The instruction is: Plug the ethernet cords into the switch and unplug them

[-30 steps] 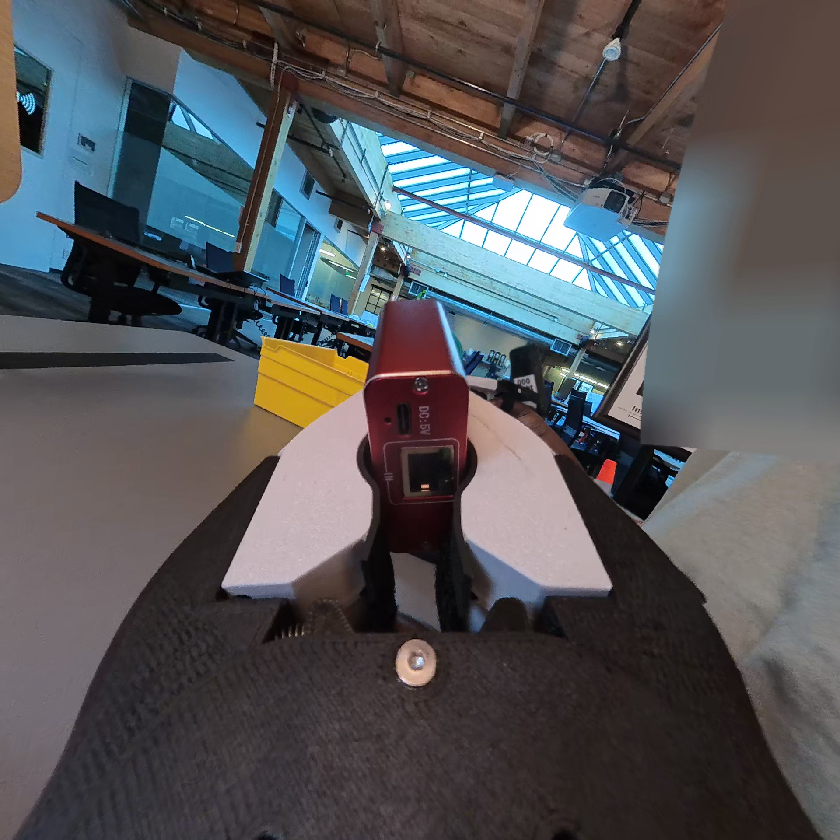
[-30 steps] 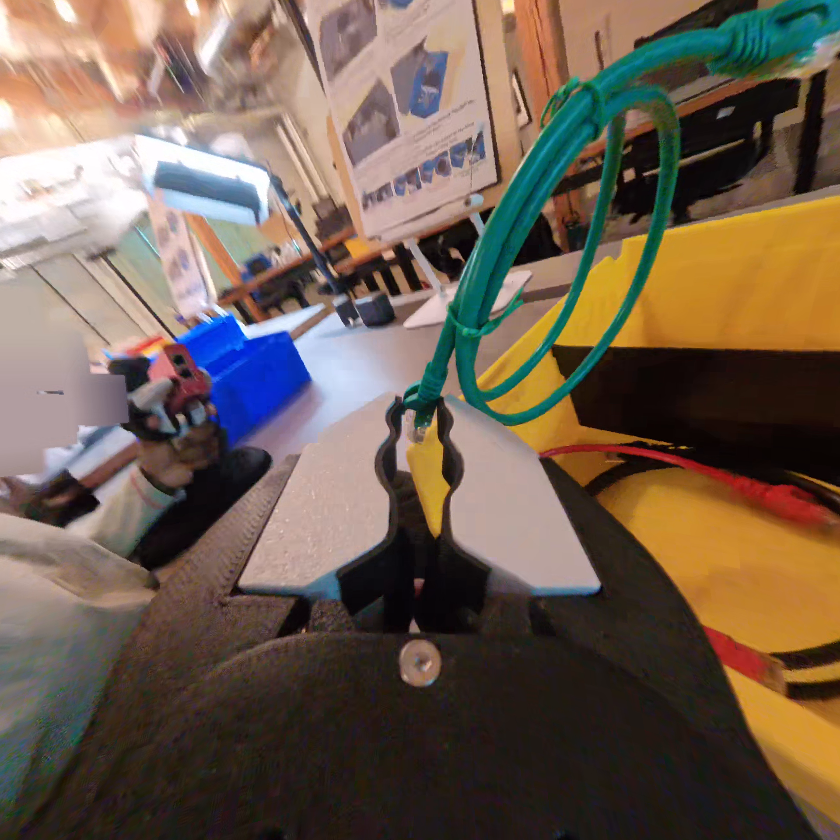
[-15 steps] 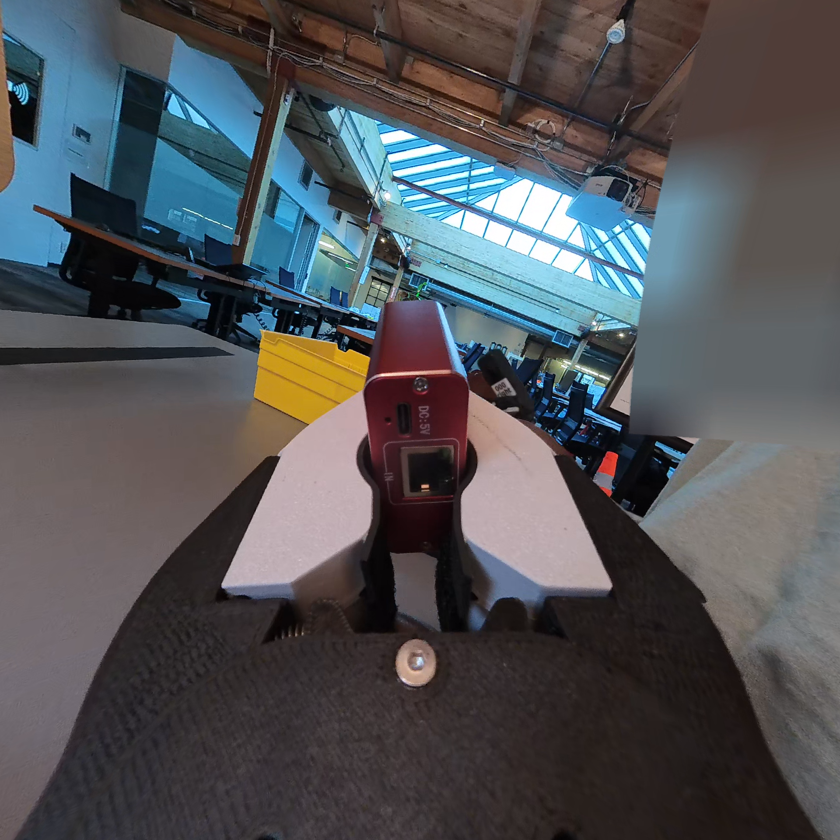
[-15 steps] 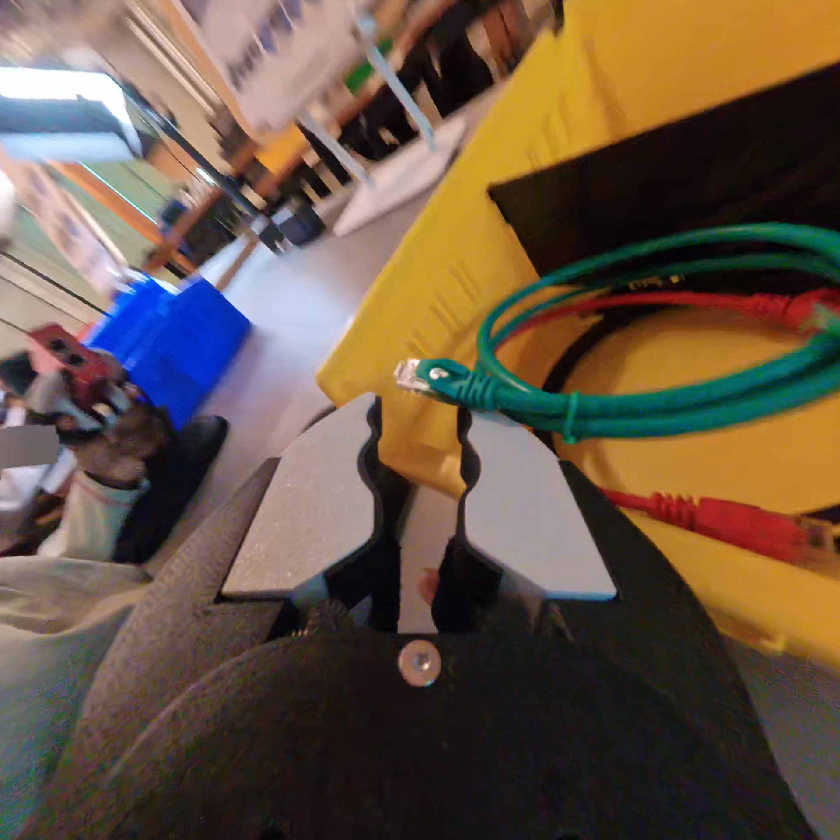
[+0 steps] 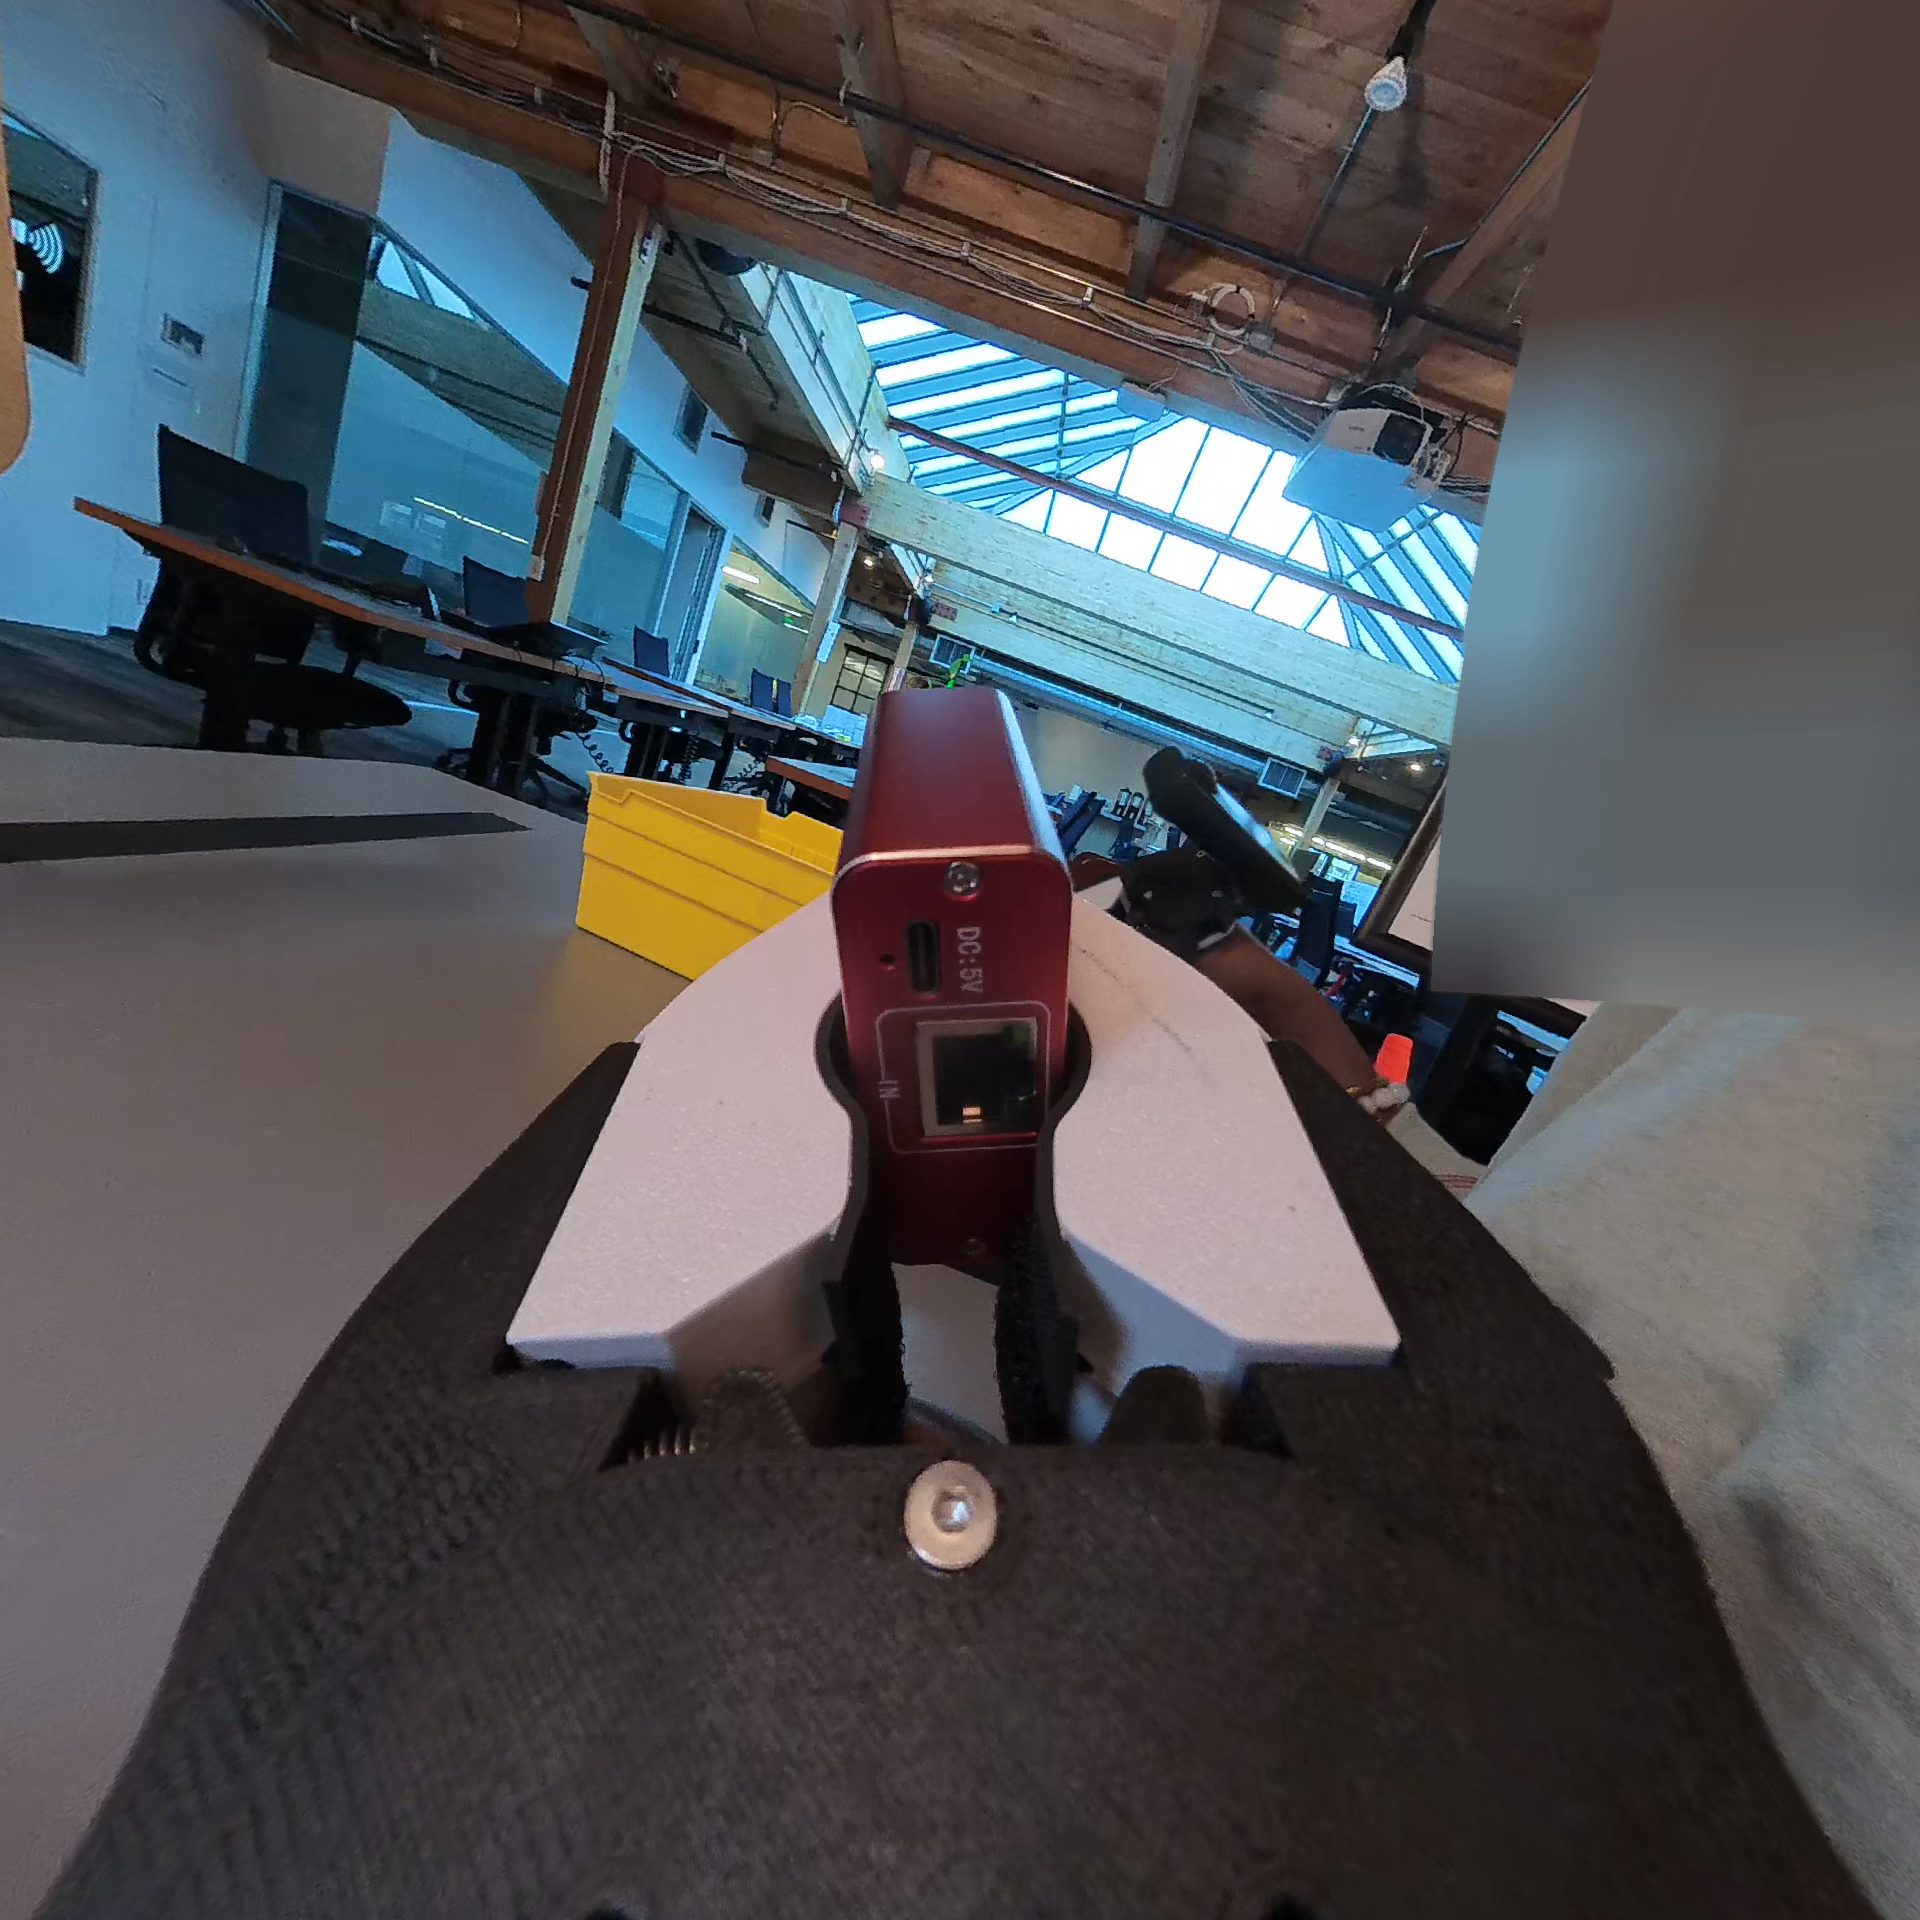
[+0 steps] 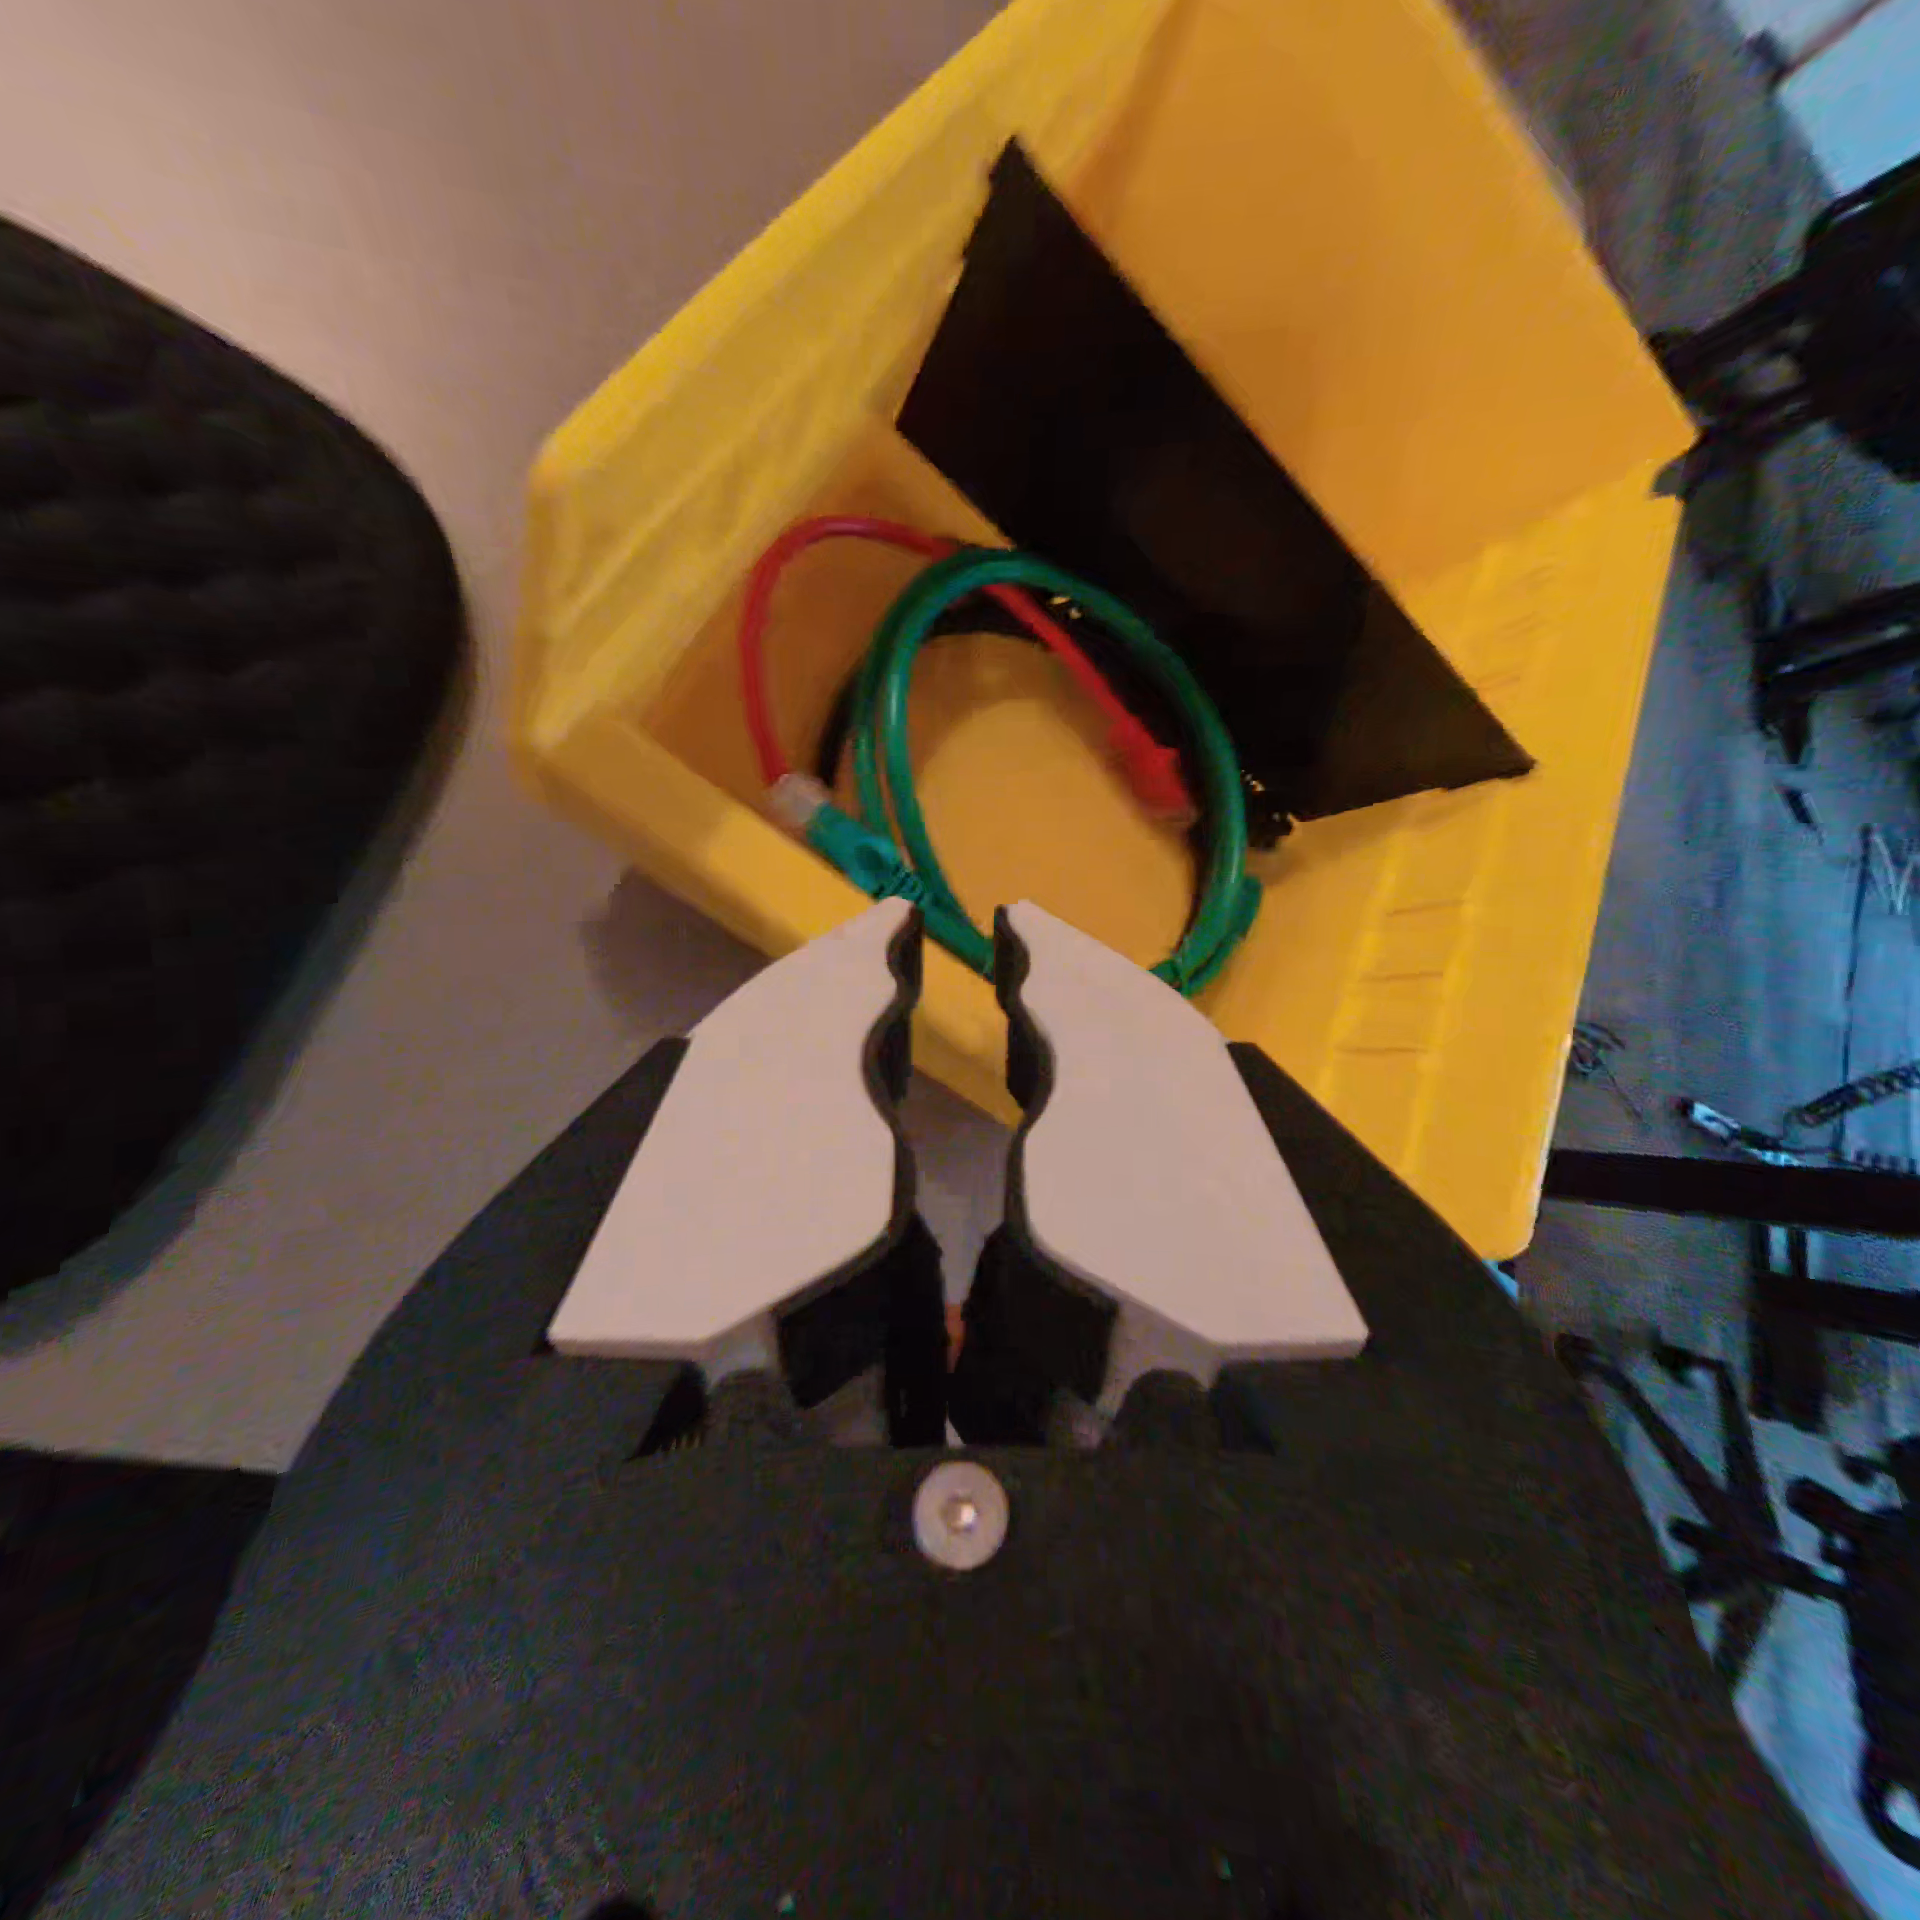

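Note:
My left gripper [image 5: 951,997] is shut on a red switch [image 5: 951,914], held upright above the grey table [image 5: 260,1039]; an empty ethernet port [image 5: 977,1075] on its end faces the camera. My right gripper [image 6: 956,920] hovers over a yellow bin [image 6: 1455,935], its fingers a little apart with nothing between them. A coiled green ethernet cord [image 6: 1231,790] lies in the bin just beyond the fingertips, its plug [image 6: 831,831] at the left. A red cord [image 6: 758,644] lies under it. The right gripper also shows in the left wrist view [image 5: 1210,831], over the bin [image 5: 675,883].
A black panel [image 6: 1143,499] stands inside the bin. A large dark padded object [image 6: 156,727] lies on the table to the left of the bin. A person's pale sleeve [image 5: 1714,1351] is at the right. Desks and chairs stand beyond the table.
My right gripper held the green cord by its plug, opened and let it drop into the bin, then tilted down over the bin with its fingers closer together. The left gripper kept hold of the switch.

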`<act>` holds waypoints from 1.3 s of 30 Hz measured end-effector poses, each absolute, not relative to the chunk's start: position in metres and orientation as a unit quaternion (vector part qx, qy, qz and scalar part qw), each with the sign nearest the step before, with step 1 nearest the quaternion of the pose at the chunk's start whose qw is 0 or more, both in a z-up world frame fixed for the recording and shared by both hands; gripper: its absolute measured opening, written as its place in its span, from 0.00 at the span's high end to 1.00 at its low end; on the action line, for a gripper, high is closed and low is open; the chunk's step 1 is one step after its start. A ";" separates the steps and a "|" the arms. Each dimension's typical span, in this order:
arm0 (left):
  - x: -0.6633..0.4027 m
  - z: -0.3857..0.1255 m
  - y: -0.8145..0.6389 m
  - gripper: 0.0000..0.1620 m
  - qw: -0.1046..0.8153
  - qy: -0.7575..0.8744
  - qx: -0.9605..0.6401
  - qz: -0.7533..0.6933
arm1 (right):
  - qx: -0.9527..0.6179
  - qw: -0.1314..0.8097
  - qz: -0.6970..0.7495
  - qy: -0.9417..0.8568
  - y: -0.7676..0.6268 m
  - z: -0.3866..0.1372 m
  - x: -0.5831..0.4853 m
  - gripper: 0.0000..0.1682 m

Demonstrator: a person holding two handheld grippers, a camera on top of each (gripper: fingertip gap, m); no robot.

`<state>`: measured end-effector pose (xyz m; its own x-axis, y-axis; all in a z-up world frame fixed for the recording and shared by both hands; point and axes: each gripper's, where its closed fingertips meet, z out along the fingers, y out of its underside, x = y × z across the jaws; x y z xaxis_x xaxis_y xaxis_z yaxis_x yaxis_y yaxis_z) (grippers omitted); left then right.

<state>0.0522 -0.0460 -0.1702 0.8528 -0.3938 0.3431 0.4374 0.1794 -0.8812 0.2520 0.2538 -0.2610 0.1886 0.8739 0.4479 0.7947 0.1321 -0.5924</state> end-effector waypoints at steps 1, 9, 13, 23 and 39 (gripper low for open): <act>0.052 -0.170 -0.046 0.82 0.768 -0.020 -0.580 -0.271 | -0.663 0.408 0.070 -0.623 0.254 -0.261 0.247 0.93; 0.050 -0.173 -0.045 0.82 0.765 -0.025 -0.587 -0.263 | -0.725 0.408 0.134 -0.538 0.273 -0.270 0.236 0.88; 0.050 -0.174 -0.044 0.82 0.760 -0.027 -0.590 -0.270 | -0.548 0.588 0.285 -0.522 0.229 -0.179 0.197 0.77; 0.105 -0.233 -0.026 0.82 0.633 0.168 -0.743 -0.137 | -0.239 0.313 0.598 -0.698 -0.007 -0.166 0.108 0.74; 0.094 -0.171 -0.049 0.83 0.752 0.110 -0.604 -0.240 | -0.203 0.223 0.763 -0.571 -0.051 -0.173 0.090 0.84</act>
